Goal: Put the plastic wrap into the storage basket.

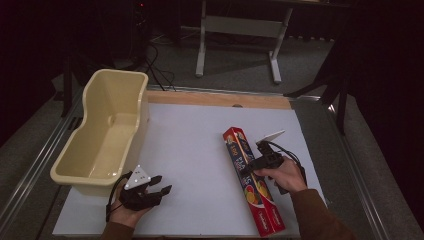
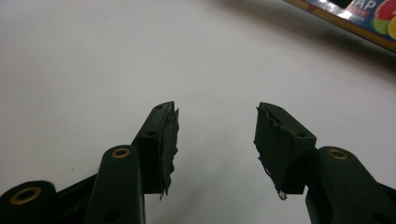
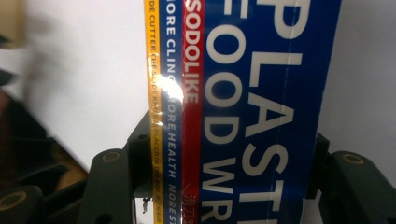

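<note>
Right tongs (image 1: pixel 256 165) clamped across the plastic-wrap box (image 1: pixel 252 181), jaws pressing both its long sides as it lies on the white worktop (image 1: pixel 190 150); left tongs (image 1: pixel 161 184) gape wide, empty, beside the cream tub (image 1: pixel 107 130).

The tub (image 1: pixel 107 132) sits at the counter's (image 1: pixel 190 150) far left; the box (image 1: pixel 252 180) lies right of it, running near to far.

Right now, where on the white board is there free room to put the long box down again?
The widest bare patch of the white board lies between the cream tub and the food wrap box. Another lies beyond the box, up to the wooden strip. It is crowded near the left gripper and around the right gripper, shut on the box.
</note>
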`<action>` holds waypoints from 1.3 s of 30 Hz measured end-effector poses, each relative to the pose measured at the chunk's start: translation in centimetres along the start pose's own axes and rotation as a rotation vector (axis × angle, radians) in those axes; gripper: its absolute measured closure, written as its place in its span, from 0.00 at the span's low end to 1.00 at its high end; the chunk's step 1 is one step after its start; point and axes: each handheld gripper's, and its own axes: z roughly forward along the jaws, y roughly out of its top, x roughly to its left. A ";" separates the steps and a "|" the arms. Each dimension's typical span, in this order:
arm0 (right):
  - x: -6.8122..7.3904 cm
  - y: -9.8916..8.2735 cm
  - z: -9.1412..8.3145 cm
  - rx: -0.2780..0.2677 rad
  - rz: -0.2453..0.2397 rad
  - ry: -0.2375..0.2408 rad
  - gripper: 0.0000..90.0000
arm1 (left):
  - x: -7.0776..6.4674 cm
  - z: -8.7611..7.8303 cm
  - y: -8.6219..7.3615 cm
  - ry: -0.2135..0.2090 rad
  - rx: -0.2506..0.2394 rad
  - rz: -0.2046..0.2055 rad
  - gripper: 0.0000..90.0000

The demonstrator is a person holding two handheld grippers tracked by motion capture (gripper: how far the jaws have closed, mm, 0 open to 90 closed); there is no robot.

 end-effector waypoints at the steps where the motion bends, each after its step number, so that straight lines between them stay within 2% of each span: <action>1: 0.3 0.0 0.0 -0.006 0.004 0.015 0.46 | 0.0 0.0 0.0 0.001 0.001 0.001 0.54; 12: 4.9 0.3 -1.0 -0.087 -0.066 0.157 0.46 | 0.0 0.1 0.0 0.013 -0.001 0.006 0.52; 16: 6.4 0.5 -1.3 -0.120 -0.076 0.218 0.46 | 0.0 0.1 0.0 0.019 -0.001 0.009 0.51; 24: 9.7 1.7 -1.9 -0.169 -0.110 0.307 0.46 | 0.0 0.3 0.0 0.018 0.004 0.025 0.51; 33: 12.2 3.7 -2.6 -0.196 -0.093 0.410 0.46 | -0.1 0.4 0.0 0.012 0.003 0.027 0.51; 35: 12.4 3.9 -2.7 -0.198 -0.090 0.415 0.46 | -0.1 0.4 0.0 0.011 0.004 0.029 0.51; 39: 13.4 5.1 -3.3 -0.231 -0.069 0.459 0.46 | -0.2 0.5 0.0 0.011 0.009 0.032 0.51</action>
